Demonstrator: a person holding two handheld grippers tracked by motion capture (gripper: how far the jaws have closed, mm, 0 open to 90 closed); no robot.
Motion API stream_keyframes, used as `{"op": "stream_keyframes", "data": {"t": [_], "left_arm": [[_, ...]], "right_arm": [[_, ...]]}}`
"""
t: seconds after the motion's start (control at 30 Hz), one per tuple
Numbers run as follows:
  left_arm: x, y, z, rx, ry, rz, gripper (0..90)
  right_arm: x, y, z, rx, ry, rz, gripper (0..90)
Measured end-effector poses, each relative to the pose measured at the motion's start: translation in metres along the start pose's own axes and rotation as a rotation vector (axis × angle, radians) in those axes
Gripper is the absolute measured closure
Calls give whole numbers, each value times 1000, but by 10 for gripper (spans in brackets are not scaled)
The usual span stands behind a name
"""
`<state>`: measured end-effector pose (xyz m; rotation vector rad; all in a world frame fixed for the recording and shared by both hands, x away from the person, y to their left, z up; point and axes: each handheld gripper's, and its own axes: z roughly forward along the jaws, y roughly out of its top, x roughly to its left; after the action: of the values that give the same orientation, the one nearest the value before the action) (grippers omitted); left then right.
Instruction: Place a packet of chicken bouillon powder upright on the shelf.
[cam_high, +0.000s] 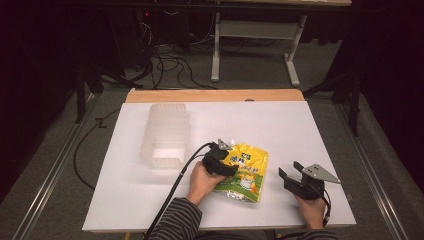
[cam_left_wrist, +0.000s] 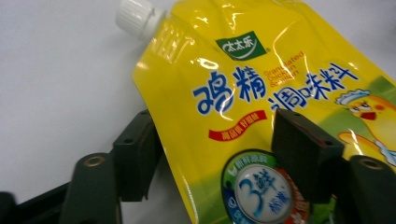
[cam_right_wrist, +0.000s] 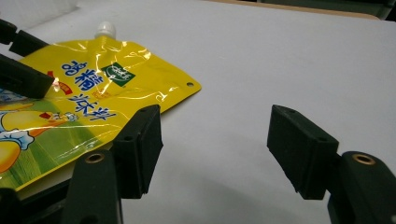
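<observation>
On the near half of the white worktop (cam_high: 280, 125), slightly right of centre, your yellow spouted pouch (cam_high: 242, 172) lies flat, its white screw cap (cam_high: 230, 141) pointing toward the far side and its printed face up. Your left gripper (cam_high: 218, 159) sits over the pouch's left edge, held in your left hand (cam_high: 200, 182). From the left gripper view, its jaws are spread apart and straddle that edge: one jaw is off the pouch over bare worktop on the left, the other is above the printed face of the pouch (cam_left_wrist: 261, 116); whether either pad presses the film I cannot tell, and nothing is pinched between them. The cap (cam_left_wrist: 135, 16) shows at the top of that view.

Your right gripper (cam_high: 292, 176) rests on the worktop to the right of the pouch, near it but apart, held in your right hand (cam_high: 312, 207). Its jaws are wide open with only bare worktop between them; in the right gripper view the pouch (cam_right_wrist: 84, 112) lies beyond the left jaw.

Far left of the pouch, well apart from it, a translucent plastic container (cam_high: 165, 134) lies on its side on the worktop
</observation>
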<state>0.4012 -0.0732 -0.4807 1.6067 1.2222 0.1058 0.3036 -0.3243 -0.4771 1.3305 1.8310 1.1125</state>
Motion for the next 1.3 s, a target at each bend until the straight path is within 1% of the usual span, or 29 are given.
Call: {"op": "stream_keyframes", "data": {"t": [0.03,0.13,0.2,0.23,0.27,0.37,0.4,0.47,0.5,0.6,0.7,0.73,0.8,0.9,0.93,0.97,1.07,1.13,1.23,1.27,1.3], "left_arm": [[-1,-1,-2,-3,-9,-14,389],[-2,-4,-4,-13,-19,-14,459],[-2,-5,-4,-19,-11,3,521],[-3,-6,-4,-22,-3,21,553],[-4,-7,-4,-22,0,27,586],[-7,-8,-5,-12,-6,16,691],[-8,-8,-6,-7,-9,20,726],[-8,-9,-7,4,-30,12,799],[-7,-9,-7,5,-39,11,820],[-5,-7,-8,9,-65,-14,878],[-5,-6,-10,10,-77,-12,896],[-5,-5,-11,18,-80,-16,898],[-5,-2,-15,10,-93,-28,899],[-5,5,-22,-8,-139,-47,900],[-7,7,-25,-21,-147,-56,900],[-7,8,-27,-24,-153,-48,900],[-12,13,-37,-46,-174,-42,900],[-14,16,-44,-67,-186,-38,900],[-13,25,-52,-83,-212,-62,900],[-13,28,-55,-88,-214,-62,900],[-13,30,-58,-93,-214,-54,900]], "right_arm": [[0,0,0,3,-3,0,363],[1,0,1,12,-6,2,362],[1,0,0,2,-9,1,363],[1,0,0,2,-11,2,363],[1,0,0,5,-12,-1,361],[1,0,1,5,-14,-7,362],[2,0,1,8,-15,-6,362],[2,0,1,11,-16,-4,361],[2,0,1,10,-15,-7,361],[2,0,1,16,-16,-12,359],[3,1,2,16,-19,-18,358],[3,1,1,17,-19,-18,358],[3,1,1,16,-20,-18,356],[3,1,1,16,-18,-21,355],[3,1,1,14,-18,-24,355],[3,0,1,15,-17,-21,355],[3,0,1,13,-18,-24,353],[3,0,1,13,-17,-25,353],[3,1,1,14,-17,-23,353],[3,1,1,16,-18,-21,353],[3,1,1,14,-19,-22,353]]}}
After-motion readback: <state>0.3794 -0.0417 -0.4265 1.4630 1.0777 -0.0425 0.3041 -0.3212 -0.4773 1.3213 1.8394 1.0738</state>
